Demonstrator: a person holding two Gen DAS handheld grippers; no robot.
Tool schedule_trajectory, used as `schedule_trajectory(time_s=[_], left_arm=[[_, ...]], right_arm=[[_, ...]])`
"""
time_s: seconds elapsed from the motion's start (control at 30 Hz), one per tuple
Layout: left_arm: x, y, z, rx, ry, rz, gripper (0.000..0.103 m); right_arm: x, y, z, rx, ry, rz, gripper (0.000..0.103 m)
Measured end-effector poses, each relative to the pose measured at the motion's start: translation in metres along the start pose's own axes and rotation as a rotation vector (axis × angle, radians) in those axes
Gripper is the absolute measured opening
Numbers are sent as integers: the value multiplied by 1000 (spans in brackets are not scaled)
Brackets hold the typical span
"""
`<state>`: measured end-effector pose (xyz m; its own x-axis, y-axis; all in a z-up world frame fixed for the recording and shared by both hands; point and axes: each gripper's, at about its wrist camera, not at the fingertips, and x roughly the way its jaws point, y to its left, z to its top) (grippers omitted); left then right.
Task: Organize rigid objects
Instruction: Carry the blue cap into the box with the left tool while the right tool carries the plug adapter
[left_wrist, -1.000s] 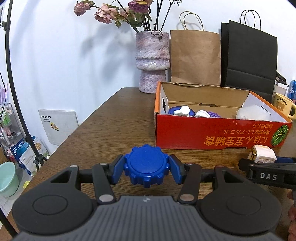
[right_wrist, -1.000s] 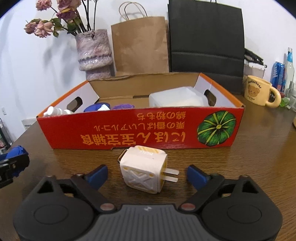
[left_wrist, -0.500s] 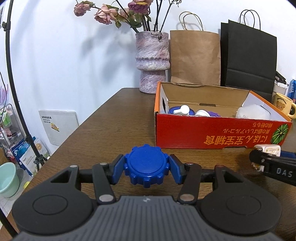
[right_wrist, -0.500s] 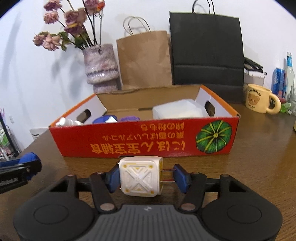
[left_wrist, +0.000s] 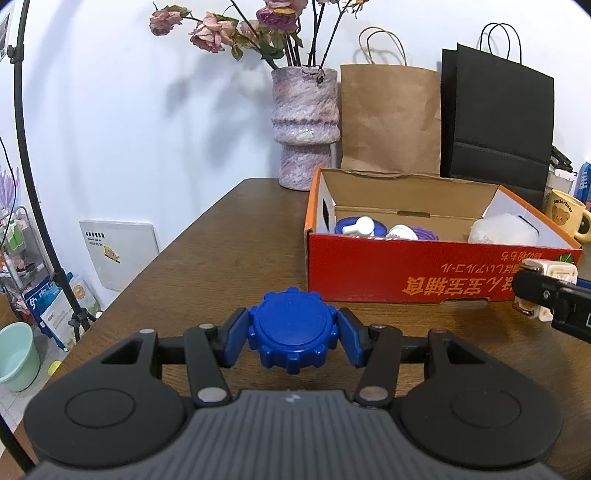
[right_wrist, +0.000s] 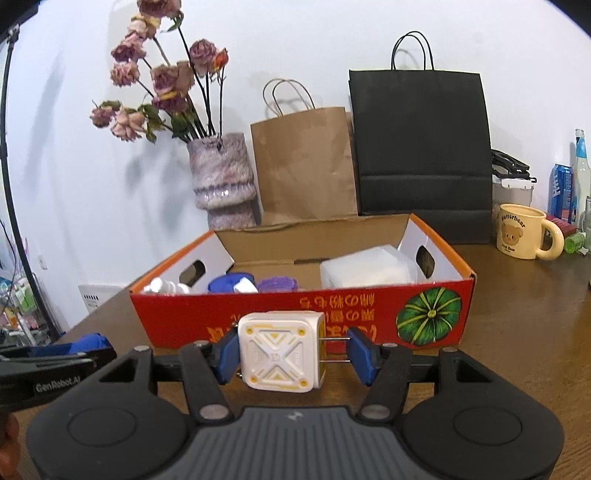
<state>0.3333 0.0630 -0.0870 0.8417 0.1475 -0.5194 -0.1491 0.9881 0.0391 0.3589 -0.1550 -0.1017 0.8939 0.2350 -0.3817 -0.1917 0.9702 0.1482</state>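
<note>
Left hand-held gripper (left_wrist: 291, 341): clamped on a blue round cap (left_wrist: 291, 334), one blue pad on each side. Held flat, low over the brown counter (left_wrist: 207, 258), near the left end of the red box (left_wrist: 406, 275). Probably waiting for a turn to go into the box.

Right hand-held gripper (right_wrist: 293, 356): clamped on a white plug block (right_wrist: 280, 356). One pad pressed on the block's flat side, the other on the tips of its two metal pins, so not a very firm hold; could slip or twist. Lifted clear of the counter, just in front of the box's near wall, probably to go over that wall.

Inside the red box, left to right: a small white bottle (right_wrist: 162, 286), a blue round thing (right_wrist: 231, 282) with a white piece on it, a purple ridged cap (right_wrist: 277, 284), then a big cloudy white tub (right_wrist: 364, 267) at the right end. Bare cardboard floor at the far middle, so room for more.
</note>
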Motion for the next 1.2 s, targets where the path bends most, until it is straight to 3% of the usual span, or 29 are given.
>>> schedule_trajectory(time_s=[0.53, 1.2], left_arm=[[1, -35, 42, 10, -74, -20, 53], [55, -70, 87, -50, -107, -49, 54]], right_arm=[[3, -10, 29, -10, -104, 6, 59], [48, -30, 62, -41, -166, -20, 59]])
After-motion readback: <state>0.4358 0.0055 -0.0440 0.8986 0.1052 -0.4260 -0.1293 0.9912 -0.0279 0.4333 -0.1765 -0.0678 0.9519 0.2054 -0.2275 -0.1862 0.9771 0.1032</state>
